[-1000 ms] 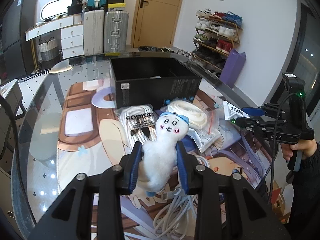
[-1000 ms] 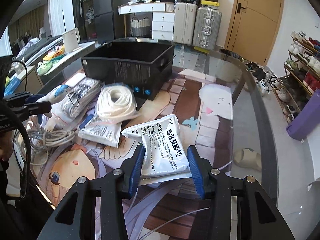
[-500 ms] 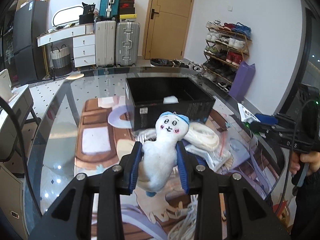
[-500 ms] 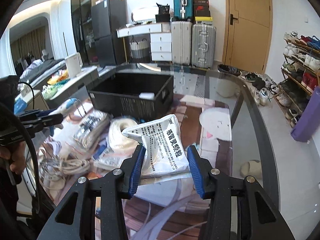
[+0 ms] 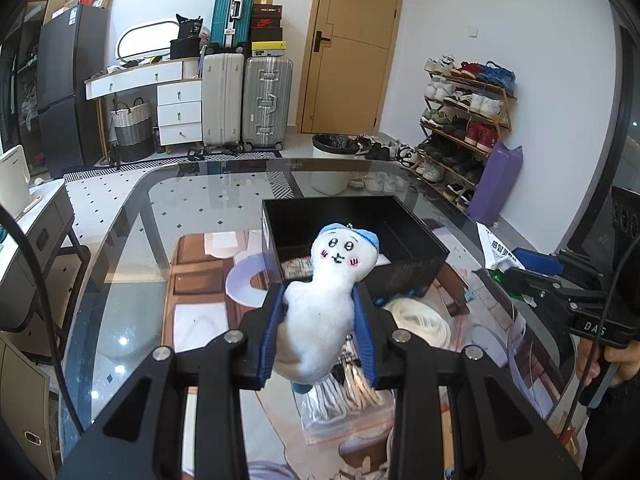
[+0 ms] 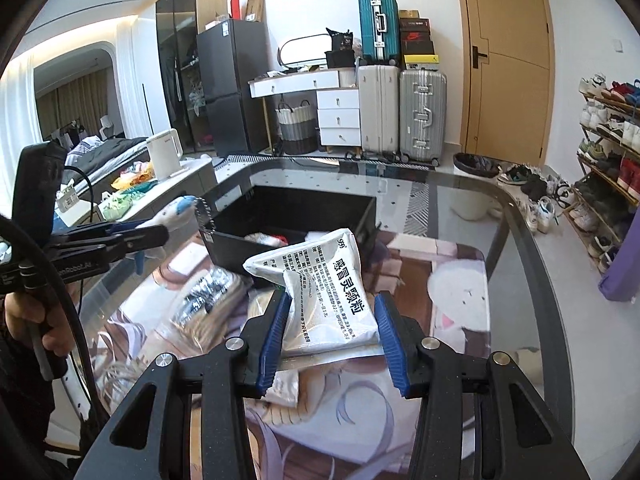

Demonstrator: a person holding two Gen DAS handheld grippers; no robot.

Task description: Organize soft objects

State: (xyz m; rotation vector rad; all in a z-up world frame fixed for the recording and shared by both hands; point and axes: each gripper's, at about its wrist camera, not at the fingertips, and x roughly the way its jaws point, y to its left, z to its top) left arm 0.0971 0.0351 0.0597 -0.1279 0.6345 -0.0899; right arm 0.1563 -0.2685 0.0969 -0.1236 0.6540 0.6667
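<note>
My left gripper (image 5: 318,330) is shut on a white plush doll (image 5: 326,296) with a blue cap, held in the air in front of the black box (image 5: 404,270). My right gripper (image 6: 330,338) is shut on a white medicine pouch (image 6: 326,284) with black print, held above the table short of the black box (image 6: 256,248). The right gripper and its pouch show at the right of the left wrist view (image 5: 516,276). The left gripper with the doll shows at the left of the right wrist view (image 6: 160,232). White items lie inside the box.
On the glass table (image 5: 132,280) lie a coil of white rope in a bag (image 5: 420,320), bagged white laces (image 5: 352,404), and loose cables (image 6: 120,376). A silvery bag (image 6: 208,300) lies near the box. Suitcases, a shoe rack and a door stand behind.
Both grippers have risen with their loads and moved toward the black box. The doll and the pouch stay gripped.
</note>
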